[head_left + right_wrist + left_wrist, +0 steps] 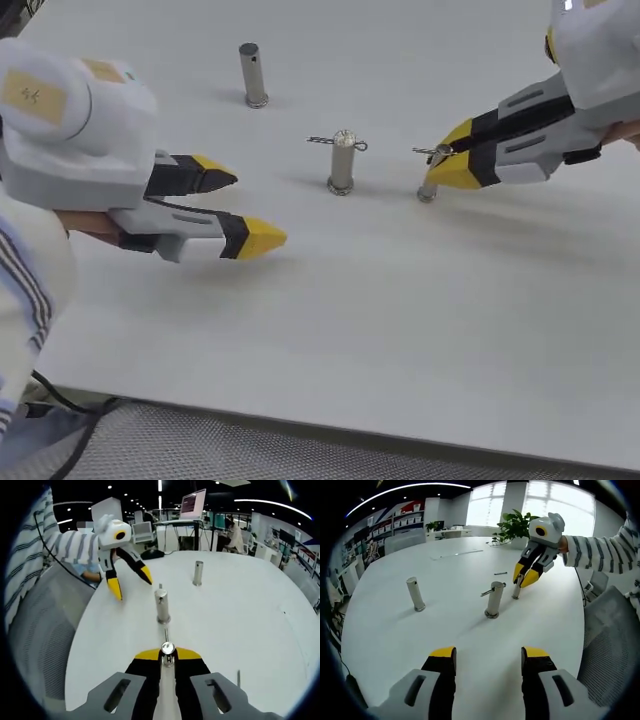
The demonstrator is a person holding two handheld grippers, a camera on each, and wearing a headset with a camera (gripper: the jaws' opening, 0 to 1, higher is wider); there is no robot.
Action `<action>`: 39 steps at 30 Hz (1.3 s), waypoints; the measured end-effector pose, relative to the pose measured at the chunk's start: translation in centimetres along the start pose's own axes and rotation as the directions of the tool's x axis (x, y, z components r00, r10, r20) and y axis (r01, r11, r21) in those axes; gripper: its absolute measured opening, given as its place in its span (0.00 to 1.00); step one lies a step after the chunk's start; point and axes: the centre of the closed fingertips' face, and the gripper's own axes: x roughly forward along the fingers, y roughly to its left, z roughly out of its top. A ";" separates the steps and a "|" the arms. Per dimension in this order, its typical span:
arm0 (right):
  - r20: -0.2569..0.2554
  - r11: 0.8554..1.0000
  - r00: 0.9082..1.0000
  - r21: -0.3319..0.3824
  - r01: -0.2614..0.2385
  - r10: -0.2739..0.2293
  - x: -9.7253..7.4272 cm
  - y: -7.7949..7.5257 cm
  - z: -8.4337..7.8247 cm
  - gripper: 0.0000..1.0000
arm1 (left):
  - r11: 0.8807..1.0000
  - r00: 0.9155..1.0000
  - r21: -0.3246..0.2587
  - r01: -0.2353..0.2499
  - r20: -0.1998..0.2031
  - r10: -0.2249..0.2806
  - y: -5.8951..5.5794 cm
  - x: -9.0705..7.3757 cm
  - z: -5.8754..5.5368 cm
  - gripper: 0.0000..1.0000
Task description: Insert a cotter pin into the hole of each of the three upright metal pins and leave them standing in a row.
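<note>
At the frame's left, the left tongs are held apart over the table; right of centre, the right tongs are clamped on a cotter pin at a metal pin.

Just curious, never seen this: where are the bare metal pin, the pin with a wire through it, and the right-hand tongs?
bare metal pin [252, 75], head view, mid-shaft.
wired metal pin [342, 165], head view, mid-shaft.
right tongs [440, 160], head view, between the tips.

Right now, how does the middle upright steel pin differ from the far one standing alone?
The middle steel pin has a wire cotter pin through its hole; the far steel pin has an empty hole. The middle pin stands near the right gripper; the far pin stands apart. Both stand upright.
</note>
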 end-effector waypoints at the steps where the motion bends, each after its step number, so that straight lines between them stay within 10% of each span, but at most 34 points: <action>1: 0.005 1.000 1.000 -0.006 -0.009 0.009 0.0 0.2 0.0 0.10 | 1.000 1.000 -0.003 0.001 0.000 -0.001 0.0 0.0 0.0 0.52; 22: 0.053 0.997 0.998 0.068 0.036 -0.040 -0.3 -0.3 0.0 0.21 | 0.999 1.000 -0.028 -0.018 0.002 0.018 1.0 -0.7 -0.4 0.53; 32: 0.133 0.988 0.984 0.109 0.105 -0.119 -2.2 0.4 0.8 0.33 | 0.997 0.999 -0.054 -0.051 0.013 0.052 2.5 -1.4 -0.4 0.54; 39: 0.159 0.962 0.958 0.170 0.212 -0.239 -3.9 1.8 0.4 0.45 | 0.996 0.997 -0.061 -0.072 0.022 0.074 3.5 -1.5 -0.1 0.55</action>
